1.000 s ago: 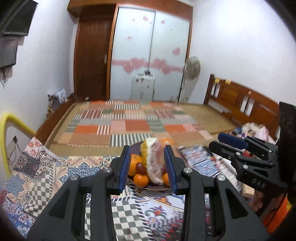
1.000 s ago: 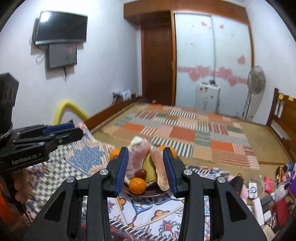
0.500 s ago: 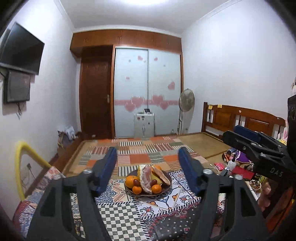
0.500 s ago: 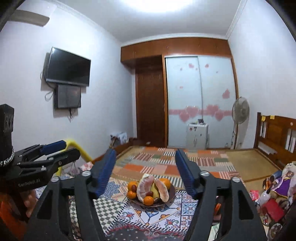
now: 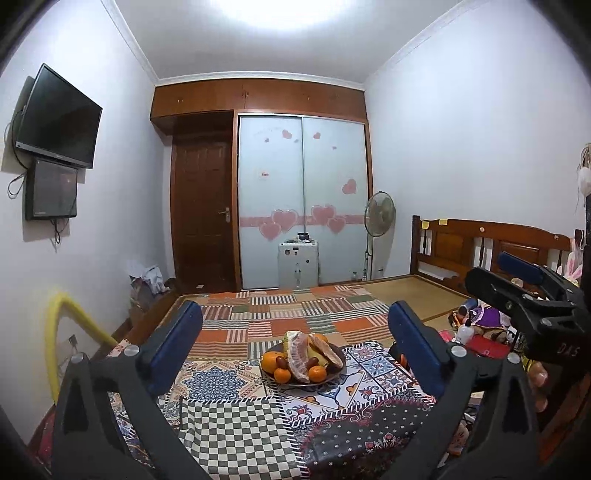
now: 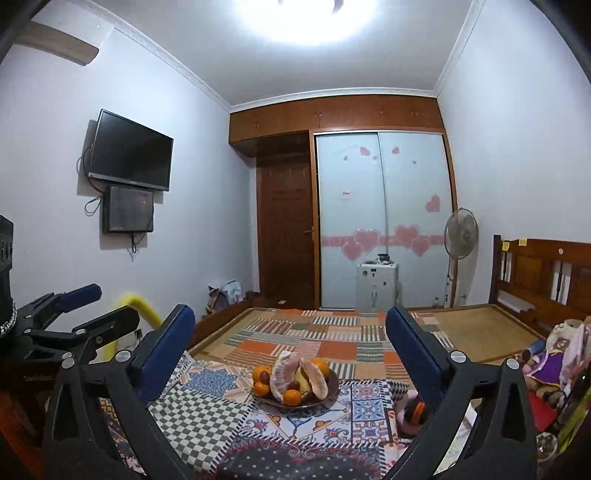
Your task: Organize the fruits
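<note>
Holding both tools wide open and gripping nothing, the left tool (image 5: pixel 295 343) and right tool (image 6: pixel 291 343) hang back from the fruit plate (image 5: pixel 271 376) on the patterned bench (image 5: pixel 236 424), so go in slowly and pinch one orange (image 5: pixel 317 373) gently.

White walls, bright ceiling light (image 6: pixel 306 14). Wall TV (image 6: pixel 131 151) on left, smaller screen (image 6: pixel 128 209) under it. Brown door (image 5: pixel 203 218) beside sliding wardrobe (image 5: pixel 303 199) with pink hearts. Standing fan (image 6: pixel 461 236), wooden bed frame (image 5: pixel 484 247) on right, patchwork mat (image 5: pixel 291 314) on bed
</note>
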The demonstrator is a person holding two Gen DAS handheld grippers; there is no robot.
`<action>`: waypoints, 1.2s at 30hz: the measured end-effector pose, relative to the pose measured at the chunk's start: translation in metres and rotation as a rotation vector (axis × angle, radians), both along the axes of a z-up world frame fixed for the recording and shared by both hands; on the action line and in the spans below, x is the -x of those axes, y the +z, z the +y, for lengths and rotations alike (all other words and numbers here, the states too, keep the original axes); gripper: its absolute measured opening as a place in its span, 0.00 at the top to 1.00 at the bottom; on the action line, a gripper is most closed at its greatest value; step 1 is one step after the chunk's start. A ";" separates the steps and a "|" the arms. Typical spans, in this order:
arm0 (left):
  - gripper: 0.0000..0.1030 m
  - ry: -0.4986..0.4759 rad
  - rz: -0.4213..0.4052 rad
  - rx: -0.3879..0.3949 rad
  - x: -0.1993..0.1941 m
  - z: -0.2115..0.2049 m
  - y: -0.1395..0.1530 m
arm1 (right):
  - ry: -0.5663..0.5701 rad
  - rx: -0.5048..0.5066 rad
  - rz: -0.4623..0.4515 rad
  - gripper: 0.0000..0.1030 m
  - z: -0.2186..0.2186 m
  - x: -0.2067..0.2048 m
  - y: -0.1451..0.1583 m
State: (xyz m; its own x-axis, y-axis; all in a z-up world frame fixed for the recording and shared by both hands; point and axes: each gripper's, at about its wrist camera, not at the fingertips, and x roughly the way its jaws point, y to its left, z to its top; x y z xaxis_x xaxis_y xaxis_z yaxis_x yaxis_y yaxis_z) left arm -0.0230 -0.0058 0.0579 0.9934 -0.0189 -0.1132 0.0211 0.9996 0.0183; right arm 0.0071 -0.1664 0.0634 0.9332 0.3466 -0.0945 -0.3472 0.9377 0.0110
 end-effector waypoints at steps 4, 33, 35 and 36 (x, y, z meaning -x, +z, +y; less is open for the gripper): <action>0.00 0.004 -0.002 -0.004 0.006 -0.002 -0.002 | 0.003 0.002 0.004 0.00 -0.005 0.008 -0.003; 0.00 0.004 0.007 0.021 0.002 0.003 -0.010 | 0.003 0.012 0.022 0.00 -0.005 0.011 -0.009; 0.00 0.001 0.008 0.023 0.002 0.003 -0.011 | 0.004 0.012 0.022 0.00 -0.004 0.011 -0.009; 0.00 0.001 0.007 0.022 0.002 0.002 -0.011 | 0.003 0.012 0.022 0.00 -0.004 0.011 -0.009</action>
State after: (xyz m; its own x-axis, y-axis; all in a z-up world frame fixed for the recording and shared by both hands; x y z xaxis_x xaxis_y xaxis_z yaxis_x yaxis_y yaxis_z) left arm -0.0248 -0.0036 0.0467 0.9925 -0.0205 -0.1202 0.0201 0.9998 -0.0040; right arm -0.0040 -0.1708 0.0549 0.9297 0.3484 -0.1194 -0.3501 0.9367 0.0070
